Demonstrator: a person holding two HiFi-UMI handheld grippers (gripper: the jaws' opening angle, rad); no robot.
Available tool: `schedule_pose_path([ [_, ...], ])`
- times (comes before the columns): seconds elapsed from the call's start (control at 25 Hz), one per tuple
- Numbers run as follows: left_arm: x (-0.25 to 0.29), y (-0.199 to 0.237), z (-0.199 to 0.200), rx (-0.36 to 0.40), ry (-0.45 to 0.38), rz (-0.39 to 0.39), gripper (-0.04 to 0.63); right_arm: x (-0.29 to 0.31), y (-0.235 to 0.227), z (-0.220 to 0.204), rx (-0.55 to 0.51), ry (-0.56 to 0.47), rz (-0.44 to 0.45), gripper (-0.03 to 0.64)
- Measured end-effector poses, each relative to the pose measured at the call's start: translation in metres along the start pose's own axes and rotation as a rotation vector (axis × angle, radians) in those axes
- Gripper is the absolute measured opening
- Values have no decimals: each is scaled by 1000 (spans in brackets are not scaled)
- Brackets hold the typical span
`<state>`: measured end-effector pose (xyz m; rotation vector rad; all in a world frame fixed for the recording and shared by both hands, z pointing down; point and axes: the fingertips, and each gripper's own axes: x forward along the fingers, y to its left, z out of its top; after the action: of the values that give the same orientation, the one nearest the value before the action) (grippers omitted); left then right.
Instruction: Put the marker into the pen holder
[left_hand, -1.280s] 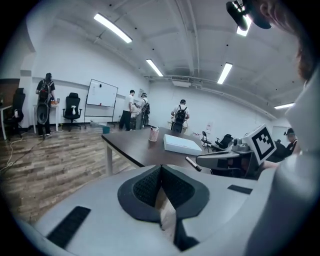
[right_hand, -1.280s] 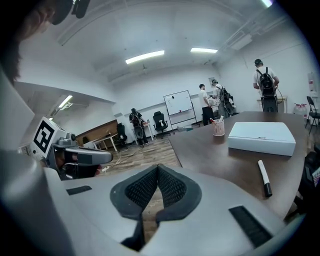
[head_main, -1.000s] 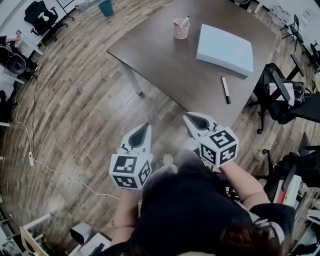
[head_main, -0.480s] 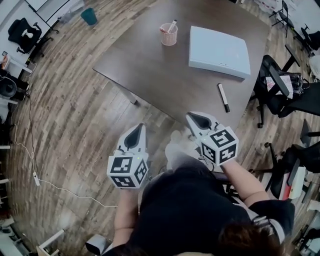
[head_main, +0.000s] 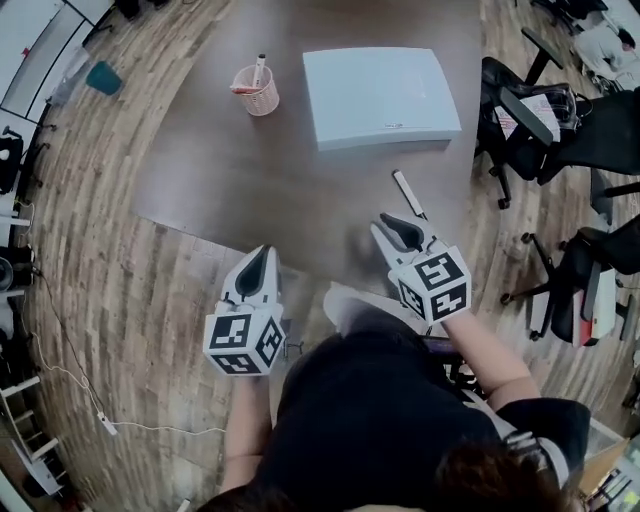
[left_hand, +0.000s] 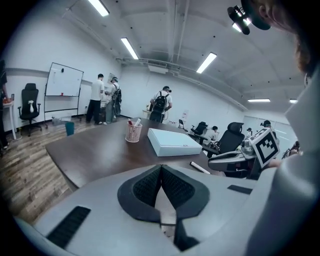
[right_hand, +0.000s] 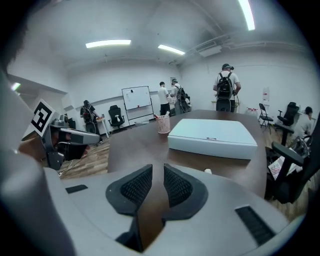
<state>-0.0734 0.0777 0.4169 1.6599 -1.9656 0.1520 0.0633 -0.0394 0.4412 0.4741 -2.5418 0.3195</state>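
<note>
We are squaring the right gripper, its empty jaws just opening part-way, across the marker lying by the near right corner of the table, well apart from the pen holder.

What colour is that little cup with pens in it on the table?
Pink. The pen holder shows best in the head view.

Flat white box on the dark table — black office chairs beside it, whiteboard beyond
</note>
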Motion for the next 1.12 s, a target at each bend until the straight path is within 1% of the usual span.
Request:
schedule_pose_path([
  [0.16,41,-12,13,34,41,-63,28,-2,-44,-15,43,30,-92,100],
  [0.28,64,-24,22,78,64,-107,28,-3,-73,-28,69,61,-152,109],
  [0.4,84,-32,26,130,78,-136,28,-3,-100,-42,78,91,-213,120],
  [0.48,96,-33,24,141,94,-150,28,-3,-112,-51,79,111,-243,132],
  [0.64,113,-37,16,132,141,-180,28,0,-117,-69,87,157,-258,150],
  [0.76,124,-43,11,143,170,-209,28,0,-120,-81,93,184,-269,155],
  [1.12,146,-55,3,176,217,-258,28,0,-122,-109,131,231,-267,154],
])
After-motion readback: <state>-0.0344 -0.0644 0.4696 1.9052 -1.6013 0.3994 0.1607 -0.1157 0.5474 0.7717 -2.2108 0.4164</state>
